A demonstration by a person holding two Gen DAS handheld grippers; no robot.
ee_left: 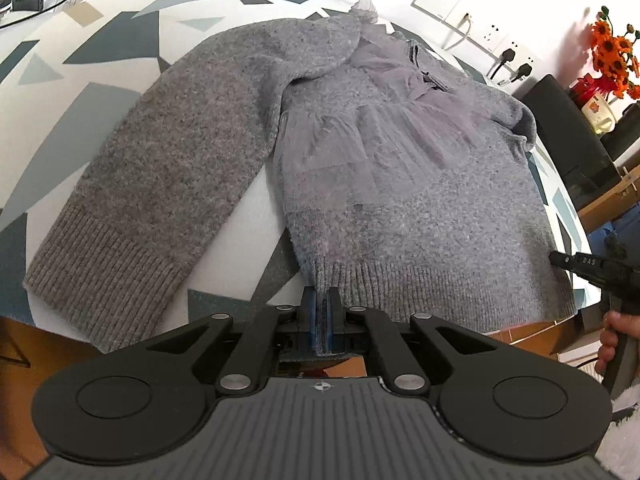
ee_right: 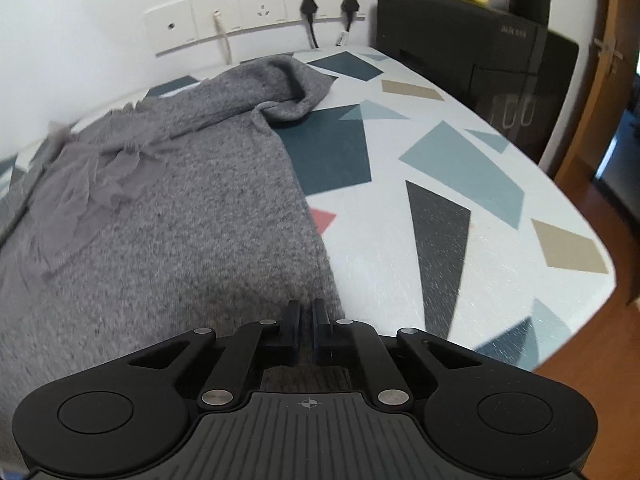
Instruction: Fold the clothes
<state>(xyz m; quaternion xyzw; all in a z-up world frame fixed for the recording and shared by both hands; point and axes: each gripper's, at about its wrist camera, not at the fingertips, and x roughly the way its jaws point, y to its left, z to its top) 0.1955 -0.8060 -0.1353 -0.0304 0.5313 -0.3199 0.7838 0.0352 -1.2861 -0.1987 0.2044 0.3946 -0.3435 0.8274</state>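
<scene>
- A grey knitted sweater with a sheer lilac tulle frill across its chest [ee_left: 400,168] lies flat on the white table printed with blue, grey and tan angular shapes [ee_right: 460,208]. Its ribbed hem sits at the near edge and its neck at the far side, by the wall sockets [ee_right: 260,12].
- The long axis of the body runs from the near edge away towards the wall. One sleeve [ee_left: 152,168] lies spread out to the left, its ribbed cuff near the table edge. The other sleeve [ee_right: 288,88] is bunched up near the shoulder.
- The left tool [ee_left: 320,300] is clenched on the hem near its left corner.
- The right tool [ee_right: 306,314] is clenched on the hem at its right corner.
- By my reading the folding has hardly begun: no fold is visible in the body, and both sleeves and the body fold remain.
</scene>
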